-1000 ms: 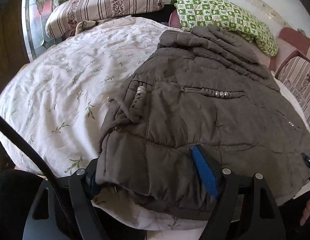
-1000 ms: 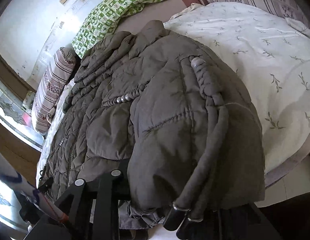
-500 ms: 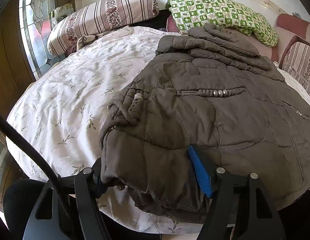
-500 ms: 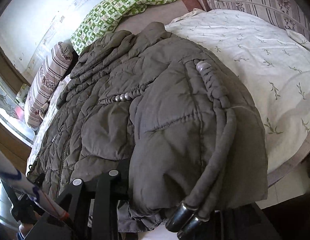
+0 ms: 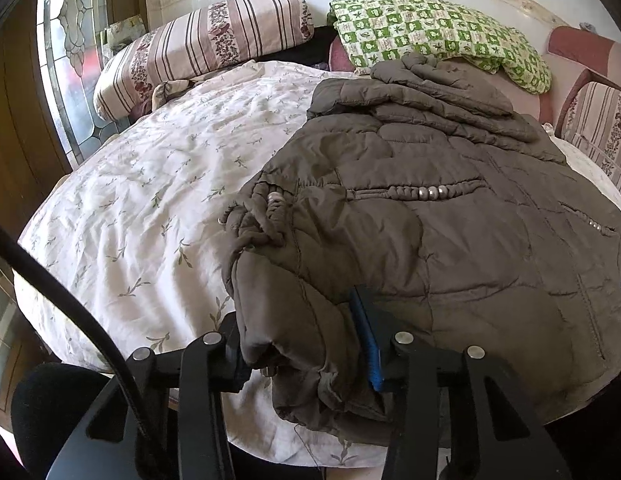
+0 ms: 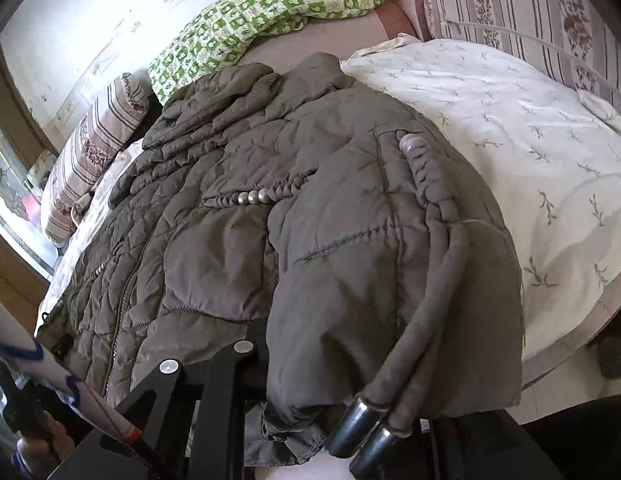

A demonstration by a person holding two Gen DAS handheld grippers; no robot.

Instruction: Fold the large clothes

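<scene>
A grey-brown quilted jacket (image 5: 450,216) lies on a bed with a white leaf-print cover (image 5: 150,200). My left gripper (image 5: 306,344) is shut on a thick bunch of the jacket's hem at the bed's near edge; its blue pad (image 5: 366,344) shows on the right finger. In the right wrist view the jacket (image 6: 270,220) fills the middle, and my right gripper (image 6: 330,372) is shut on another part of the hem. Its right finger is hidden under the cloth. Two cords with metal tips (image 6: 362,436) hang from the held fold.
A striped bolster (image 5: 198,44) and a green checked pillow (image 5: 430,40) lie at the head of the bed. A stained-glass window (image 5: 70,60) is at the left. Another striped cushion (image 6: 530,8) is at the far right. The bed edge drops to the floor (image 6: 558,392).
Both grippers have pulled back and lifted a little with the hem held. The jacket's lower part has bunched up and slid nearer the bed edge.
</scene>
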